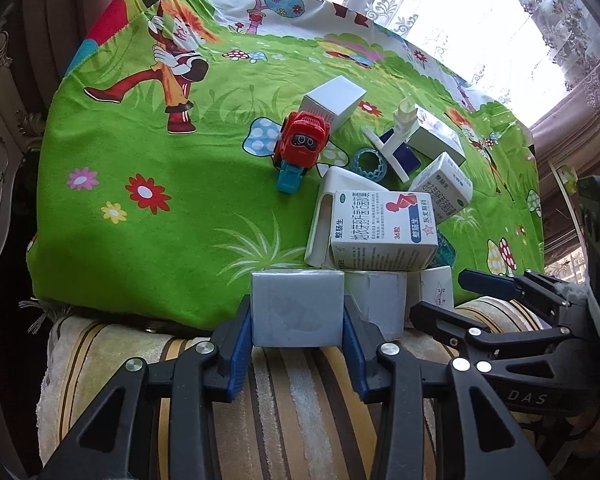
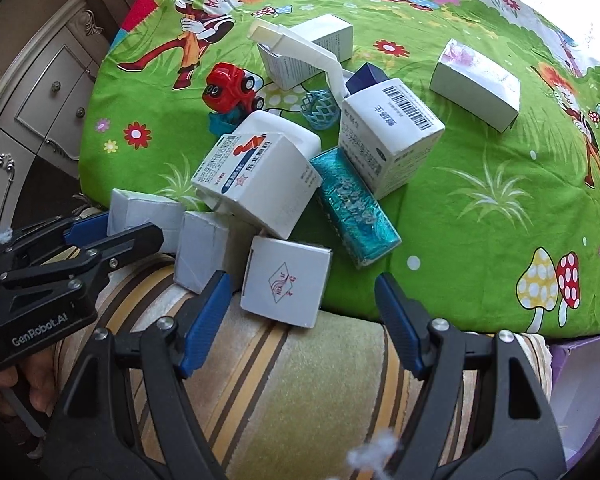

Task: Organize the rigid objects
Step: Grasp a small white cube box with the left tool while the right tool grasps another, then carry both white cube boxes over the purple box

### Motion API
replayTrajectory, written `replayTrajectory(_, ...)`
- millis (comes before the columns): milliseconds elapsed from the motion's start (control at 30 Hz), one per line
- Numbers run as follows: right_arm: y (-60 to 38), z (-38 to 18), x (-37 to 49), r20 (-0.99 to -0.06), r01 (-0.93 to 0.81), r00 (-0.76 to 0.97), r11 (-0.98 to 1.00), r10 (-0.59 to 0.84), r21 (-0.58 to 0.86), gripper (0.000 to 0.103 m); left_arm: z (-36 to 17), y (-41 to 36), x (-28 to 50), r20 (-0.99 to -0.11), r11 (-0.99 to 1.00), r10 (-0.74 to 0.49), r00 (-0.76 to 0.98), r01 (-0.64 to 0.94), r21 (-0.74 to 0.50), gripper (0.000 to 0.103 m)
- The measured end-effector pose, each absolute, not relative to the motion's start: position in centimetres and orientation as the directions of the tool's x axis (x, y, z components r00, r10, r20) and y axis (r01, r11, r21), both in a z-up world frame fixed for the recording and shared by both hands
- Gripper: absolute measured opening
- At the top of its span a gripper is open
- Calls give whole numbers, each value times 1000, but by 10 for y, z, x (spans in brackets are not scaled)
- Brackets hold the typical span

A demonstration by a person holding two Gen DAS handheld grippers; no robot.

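Three small boxes (image 2: 204,240) in a row at cloth (image 2: 480,208) near edge; medicine box (image 2: 260,184) leans on them. Toy car (image 2: 232,88) behind, ring (image 2: 320,110) to its right, foil pack (image 2: 356,208) right of medicine box.

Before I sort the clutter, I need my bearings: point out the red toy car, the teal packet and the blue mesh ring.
red toy car (image 2: 230,88), right wrist view, its roof
teal packet (image 2: 354,204), right wrist view, its top face
blue mesh ring (image 1: 370,163), left wrist view, its rim

Home bedroom (lace curtains (image 1: 480,8), ornate dresser (image 2: 48,92))
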State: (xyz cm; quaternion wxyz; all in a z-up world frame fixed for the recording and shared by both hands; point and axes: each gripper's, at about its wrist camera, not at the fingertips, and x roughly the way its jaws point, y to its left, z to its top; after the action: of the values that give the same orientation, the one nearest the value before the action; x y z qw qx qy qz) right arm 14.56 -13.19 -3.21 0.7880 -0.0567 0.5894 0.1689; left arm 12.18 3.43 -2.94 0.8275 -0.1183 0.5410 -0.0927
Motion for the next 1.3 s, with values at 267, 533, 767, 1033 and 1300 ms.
replayTrajectory(267, -125, -43, 153, -958, -333, 228, 939, 172, 89, 45, -22, 36, 116, -855, 953, -280, 436, 18, -303, 41)
replayTrajectory(533, -134, -28, 137, -943, -330, 268, 939, 195, 100, 45, -8, 33, 107, -831, 954, -274, 484, 25, -300, 41)
replayTrajectory(767, -151, -6, 120, -916, -313, 340, 944, 212, 102, 45, 7, 19, 98, -810, 957, -268, 522, 47, -286, 41)
replayTrajectory(1033, -178, 12, 104, -892, -293, 389, 949, 231, 118, 45, 14, -10, 90, -805, 954, -290, 517, 97, -282, 41)
replayTrajectory(1300, -223, 24, 88, -874, -228, 432, 964, 225, 135, 45, 20, -54, 85, -804, 943, -334, 492, 182, -280, 41)
